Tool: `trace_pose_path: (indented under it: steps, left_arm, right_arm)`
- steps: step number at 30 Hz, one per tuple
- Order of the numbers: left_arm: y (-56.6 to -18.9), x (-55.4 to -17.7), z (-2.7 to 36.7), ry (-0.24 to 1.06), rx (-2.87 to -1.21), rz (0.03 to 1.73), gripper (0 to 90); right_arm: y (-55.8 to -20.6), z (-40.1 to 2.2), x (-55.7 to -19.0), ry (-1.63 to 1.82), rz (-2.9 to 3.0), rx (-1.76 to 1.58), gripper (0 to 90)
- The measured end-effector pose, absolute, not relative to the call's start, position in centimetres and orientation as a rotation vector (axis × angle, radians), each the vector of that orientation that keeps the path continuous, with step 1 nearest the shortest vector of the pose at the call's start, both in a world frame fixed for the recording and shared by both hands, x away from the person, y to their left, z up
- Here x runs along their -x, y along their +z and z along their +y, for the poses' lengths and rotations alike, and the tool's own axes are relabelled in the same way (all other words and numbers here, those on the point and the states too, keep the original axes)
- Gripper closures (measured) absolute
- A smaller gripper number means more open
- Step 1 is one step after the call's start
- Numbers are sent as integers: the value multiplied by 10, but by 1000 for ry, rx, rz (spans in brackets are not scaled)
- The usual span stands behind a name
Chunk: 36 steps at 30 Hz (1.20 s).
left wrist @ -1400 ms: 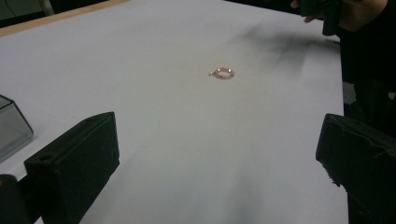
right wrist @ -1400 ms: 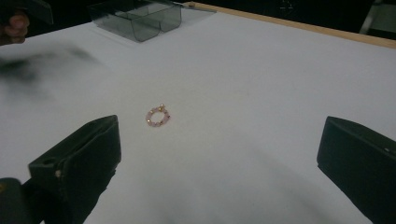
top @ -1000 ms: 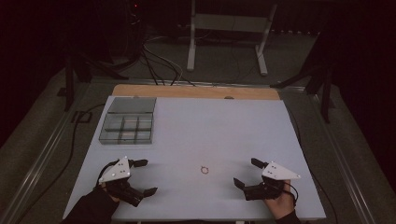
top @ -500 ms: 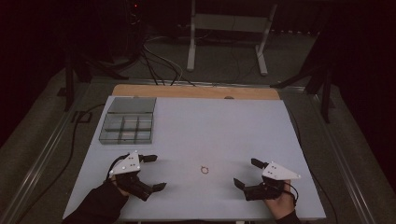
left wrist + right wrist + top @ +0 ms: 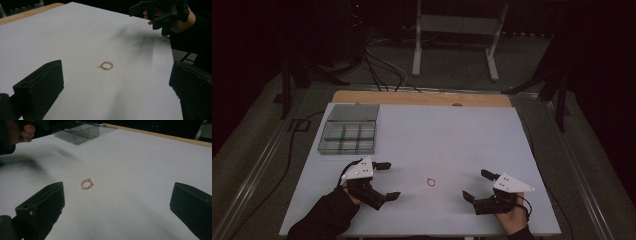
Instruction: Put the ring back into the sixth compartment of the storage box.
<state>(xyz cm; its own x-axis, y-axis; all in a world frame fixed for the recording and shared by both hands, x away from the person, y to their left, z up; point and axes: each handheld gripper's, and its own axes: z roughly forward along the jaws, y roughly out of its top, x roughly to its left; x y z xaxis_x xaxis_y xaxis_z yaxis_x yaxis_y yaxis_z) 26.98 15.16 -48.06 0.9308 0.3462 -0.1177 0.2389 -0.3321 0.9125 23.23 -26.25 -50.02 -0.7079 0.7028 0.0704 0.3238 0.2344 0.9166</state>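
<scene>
Pink and gold beads are strung into a small bracelet (image 5: 430,182), which lies flat on the pale, matte bench (image 5: 452,140), well apart from a smoky clear plastic organiser box (image 5: 348,131) with a hinged lid standing open at its far edge. Over the last second the left tool (image 5: 388,180) has been carried forward and turned toward the bracelet, so that the ring is now framed between its two blocky black jaws, which are spread wide with nothing between them. This is judged to be the opening of a reach to pick the bracelet up. The right tool (image 5: 476,184) has been kept where it was, on the opposite side of the bracelet, jaws likewise held apart and empty. A grey three-cornered plate is carried on each tool. The bracelet is untouched.
</scene>
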Motion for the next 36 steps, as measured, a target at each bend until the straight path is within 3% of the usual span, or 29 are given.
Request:
trace_pose_path:
  steps: [36]
  left_arm:
    - [-494, -291, 70, -23, -1966, 316, 5]
  right_arm:
    - [-500, -264, -233, 1489, 2155, -952, 0]
